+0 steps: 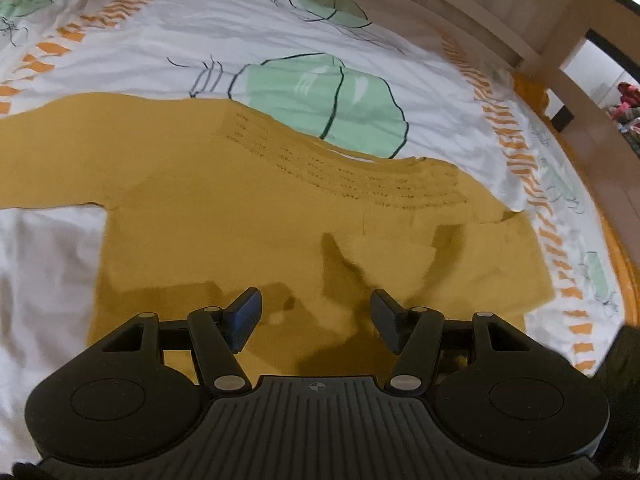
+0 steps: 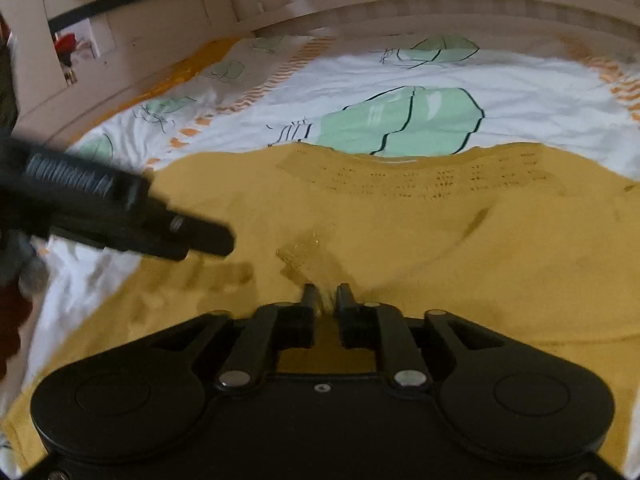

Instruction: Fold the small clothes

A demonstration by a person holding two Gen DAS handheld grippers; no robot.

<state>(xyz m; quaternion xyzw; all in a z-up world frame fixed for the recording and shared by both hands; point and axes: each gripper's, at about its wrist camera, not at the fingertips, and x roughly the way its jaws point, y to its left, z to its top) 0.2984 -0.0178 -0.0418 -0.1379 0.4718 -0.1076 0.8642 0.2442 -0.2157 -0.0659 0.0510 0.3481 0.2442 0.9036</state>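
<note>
Bed cover [image 1: 208, 36]: white printed fabric with pale green shapes and an orange dashed border is spreading out far beyond both sets of jaws.
Sweater [image 1: 208, 208]: a mustard-yellow knit top is lying flat on the cover, directly beneath and ahead of both sets of jaws, its patterned yoke on the far side.
Folded flap [image 1: 472, 252]: part of the sweater is lying doubled over, just ahead and to the right of the left jaws.
Left gripper [image 1: 316, 314]: jaws are standing wide apart, released, hovering over the sweater with nothing between them.
Right gripper [image 2: 326, 300]: jaws are sitting close together, pinching up a ridge of sweater fabric between them.
</note>
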